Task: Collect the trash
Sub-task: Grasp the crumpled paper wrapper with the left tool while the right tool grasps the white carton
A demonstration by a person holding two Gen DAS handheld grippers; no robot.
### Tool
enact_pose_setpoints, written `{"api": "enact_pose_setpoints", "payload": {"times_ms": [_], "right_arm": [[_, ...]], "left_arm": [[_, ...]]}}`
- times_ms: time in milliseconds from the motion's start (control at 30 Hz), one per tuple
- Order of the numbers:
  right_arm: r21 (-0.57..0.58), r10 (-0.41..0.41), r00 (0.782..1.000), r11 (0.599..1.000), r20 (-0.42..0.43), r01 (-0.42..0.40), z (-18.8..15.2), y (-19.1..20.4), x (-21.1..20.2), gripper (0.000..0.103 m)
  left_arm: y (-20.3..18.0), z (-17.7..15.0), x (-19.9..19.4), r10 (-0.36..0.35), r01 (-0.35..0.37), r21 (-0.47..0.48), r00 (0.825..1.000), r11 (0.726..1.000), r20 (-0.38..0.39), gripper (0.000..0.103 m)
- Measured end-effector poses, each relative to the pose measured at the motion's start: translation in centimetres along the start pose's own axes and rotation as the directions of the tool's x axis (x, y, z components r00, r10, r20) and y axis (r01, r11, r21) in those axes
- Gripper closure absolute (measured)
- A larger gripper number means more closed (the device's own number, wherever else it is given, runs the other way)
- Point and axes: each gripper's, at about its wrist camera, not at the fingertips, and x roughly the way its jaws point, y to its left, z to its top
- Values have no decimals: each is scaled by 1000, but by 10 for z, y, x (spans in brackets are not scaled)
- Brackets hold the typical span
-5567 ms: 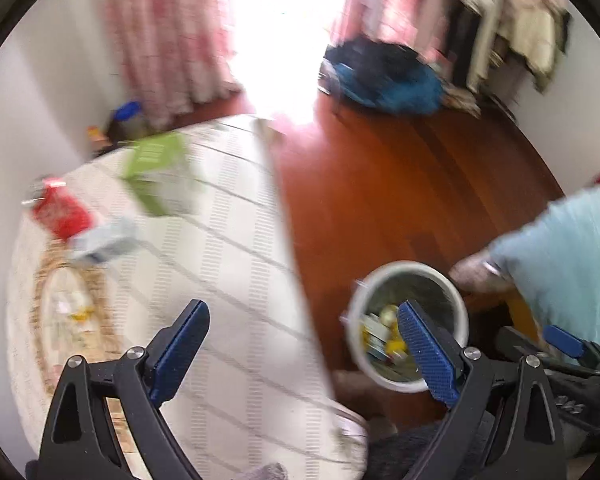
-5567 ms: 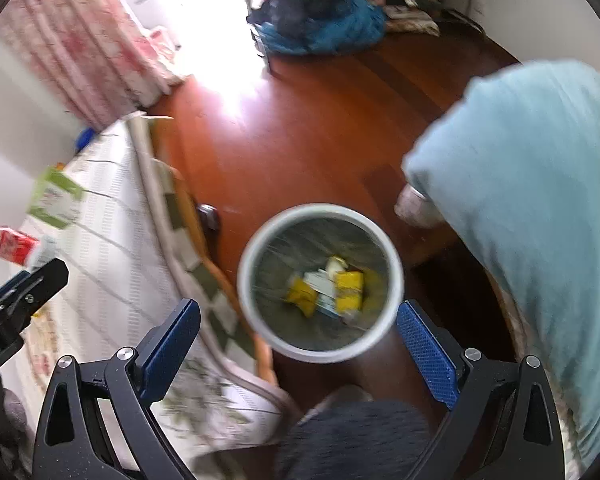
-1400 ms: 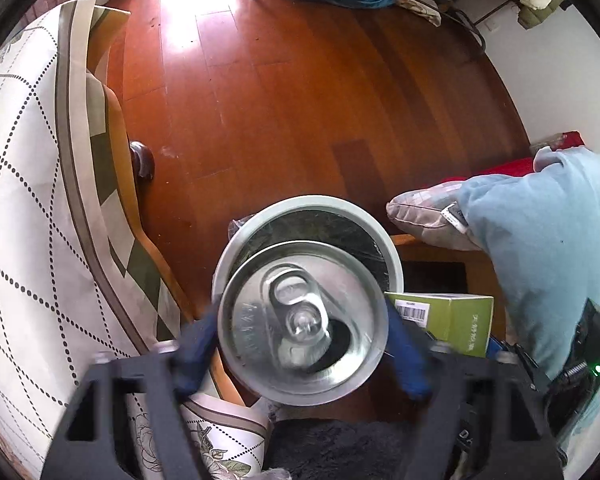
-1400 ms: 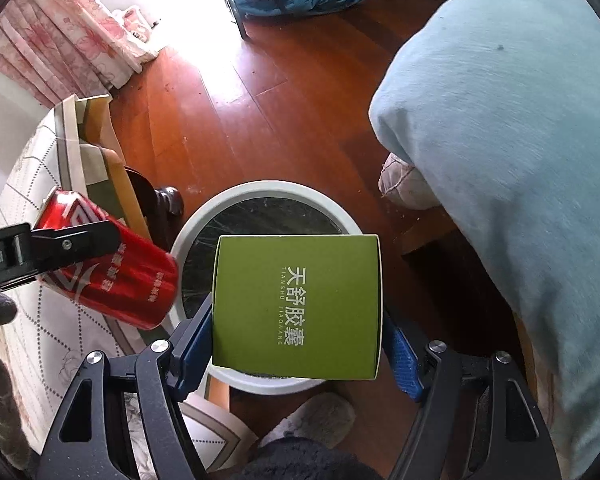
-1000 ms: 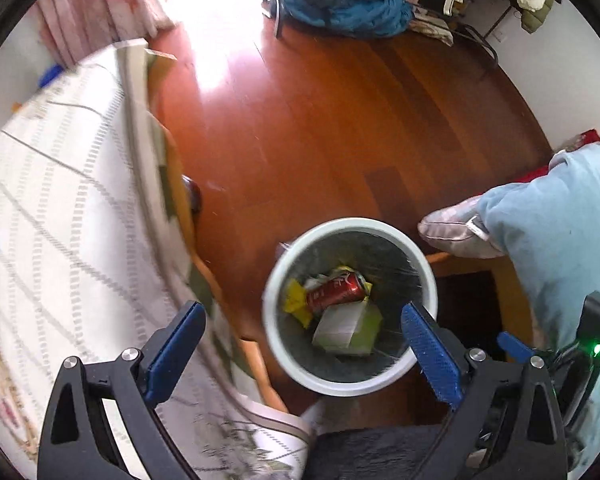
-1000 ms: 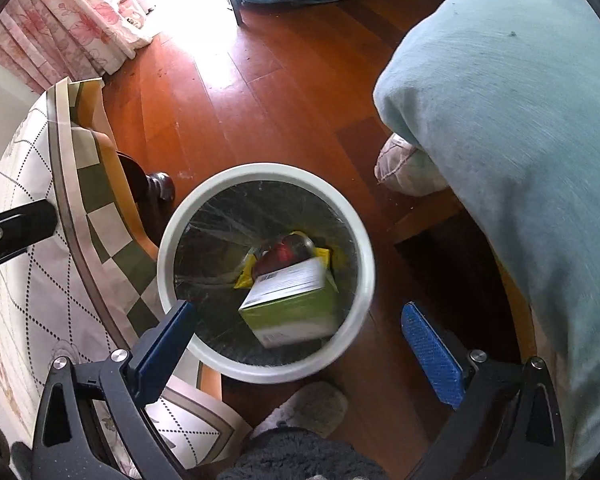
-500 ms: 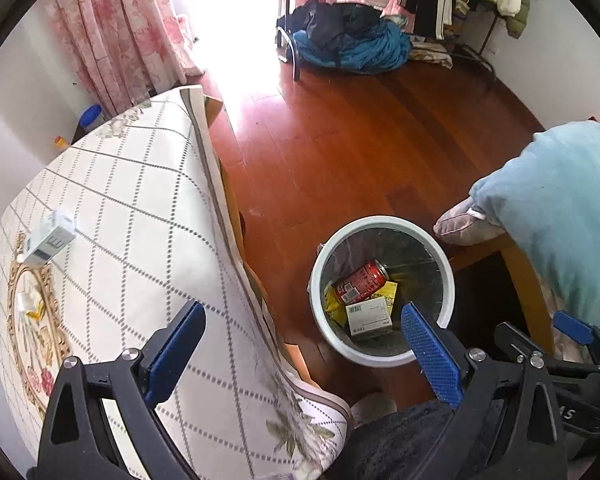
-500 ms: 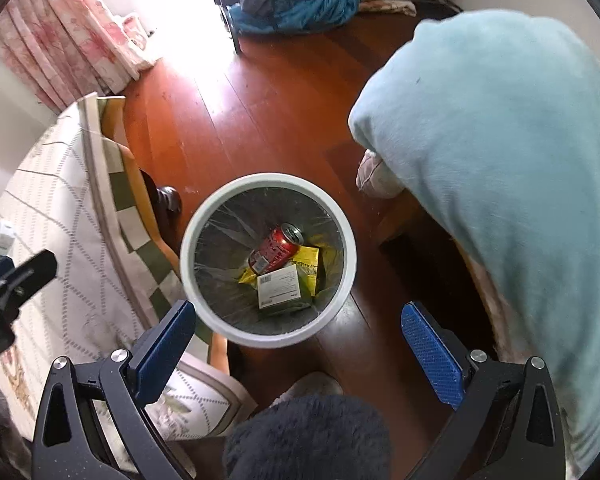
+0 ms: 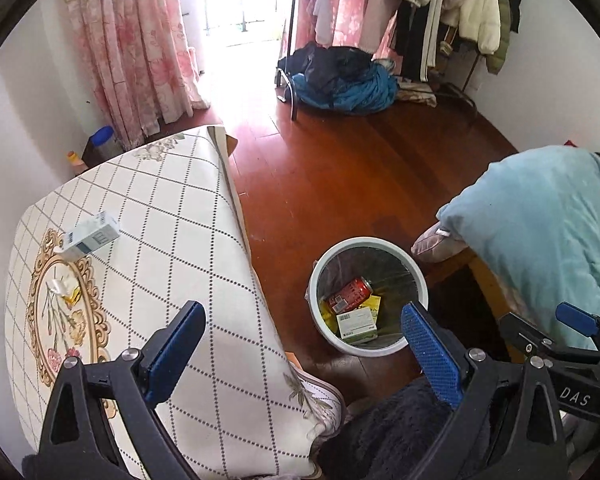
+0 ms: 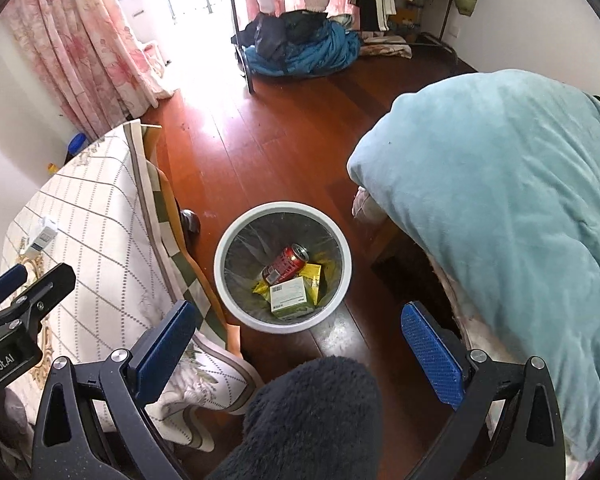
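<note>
White trash bin (image 10: 283, 326) is standing on the red-brown wood floor (image 10: 268, 136), w/ a red soda can (image 10: 285, 264) lying tilted inside, a green-and-white carton (image 10: 292, 296) sitting just below it and touching it, and yellow wrappers (image 10: 318, 276) showing under both. In the right wrist view the bin is sitting between and a bit ahead of the right gripper (image 10: 298, 334), whose blue-padded jaws are standing wide apart w/ nothing between them; bin is lying well below it. In the left wrist view the same bin (image 9: 366, 350) is showing toward the right finger side of the left gripper (image 9: 302, 338), partly behind that blue pad, w/ the can (image 9: 350, 292) and carton (image 9: 356, 322) visible inside; left jaws are also spread apart and holding nothing. Left of the bin, a table under a cream diamond-grid cloth (image 9: 160, 240) is hanging its edge down near the bin. On that cloth, well apart from both grippers, a small white-and-blue box (image 9: 92, 236) is lying on its side, and a crumpled clear-and-yellow scrap (image 9: 66, 290) is resting nearby inside the gold floral ring print. Right of the bin, a light blue blanket (image 10: 500, 200) is draping over wooden furniture. Farther back, a pile of blue and dark clothing (image 10: 300, 48) is lying on the floor by pink floral curtains (image 10: 84, 48). A dark fuzzy slipper (image 10: 312, 416) is showing at the bottom edge, near the bin.
</note>
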Motion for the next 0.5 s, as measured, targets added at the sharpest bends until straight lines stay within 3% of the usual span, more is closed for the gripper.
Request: {"api": "enact_pose_setpoints", "payload": {"times_ms": [133, 333, 433, 500], "right_arm": [[5, 9, 1000, 1000, 16, -9, -4, 8, -17, 0], [-40, 106, 994, 994, -2, -106, 1, 58, -15, 0], [-122, 173, 984, 976, -51, -178, 7, 109, 2, 0], [-198, 203, 975, 956, -93, -218, 10, 150, 14, 0]], "left_arm": [[25, -6, -15, 34, -33, -46, 999, 998, 24, 3], [104, -20, -13, 217, -212, -176, 976, 961, 12, 3], [165, -37, -3, 324, -323, -278, 945, 905, -45, 3], [206, -50, 3, 393, -398, -342, 915, 851, -87, 3]]}}
